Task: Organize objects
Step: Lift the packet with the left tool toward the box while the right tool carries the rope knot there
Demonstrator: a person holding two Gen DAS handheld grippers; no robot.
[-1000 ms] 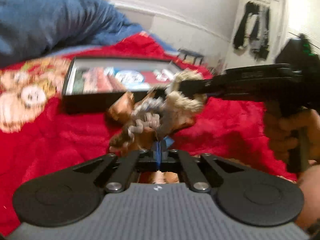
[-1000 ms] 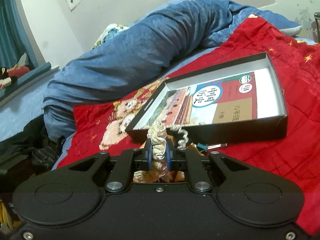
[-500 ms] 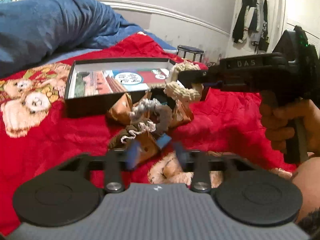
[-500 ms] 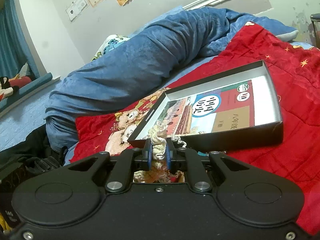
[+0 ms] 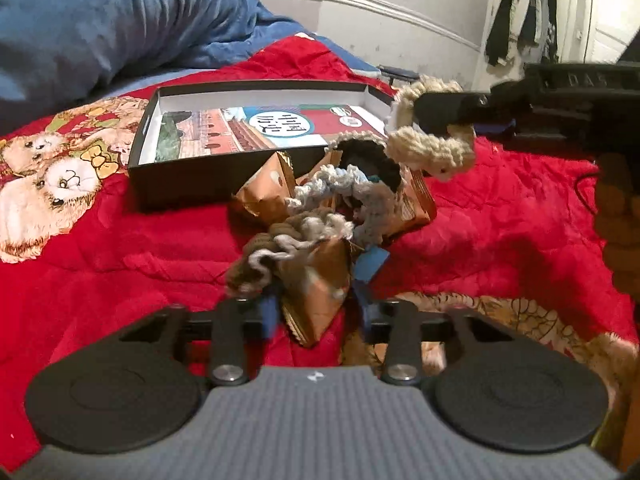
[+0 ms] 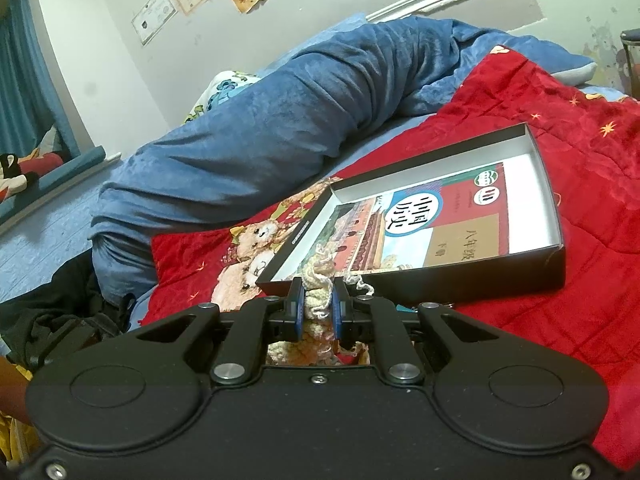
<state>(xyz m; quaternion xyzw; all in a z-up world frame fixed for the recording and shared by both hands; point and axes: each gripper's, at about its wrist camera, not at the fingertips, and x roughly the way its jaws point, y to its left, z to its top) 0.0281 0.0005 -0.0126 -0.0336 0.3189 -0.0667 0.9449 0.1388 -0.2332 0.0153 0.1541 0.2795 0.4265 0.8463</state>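
Scrunchie [image 6: 318, 294] between right gripper's pads: rough cream crochet yarn. Box [image 6: 472, 280]: matt black card. Book [image 6: 432, 228] inside: glossy paper. Blanket [image 5: 120, 248]: red plush cloth.

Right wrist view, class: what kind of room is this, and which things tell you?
Most likely a bedroom. A red quilt covers a bed, a rumpled blue blanket lies along it, and clothes hang on a door.

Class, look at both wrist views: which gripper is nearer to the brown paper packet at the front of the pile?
Left. The left gripper has the brown paper packet between its fingers, jaws just closing. The right gripper is up beyond the pile, clamped on the cream crocheted ring.
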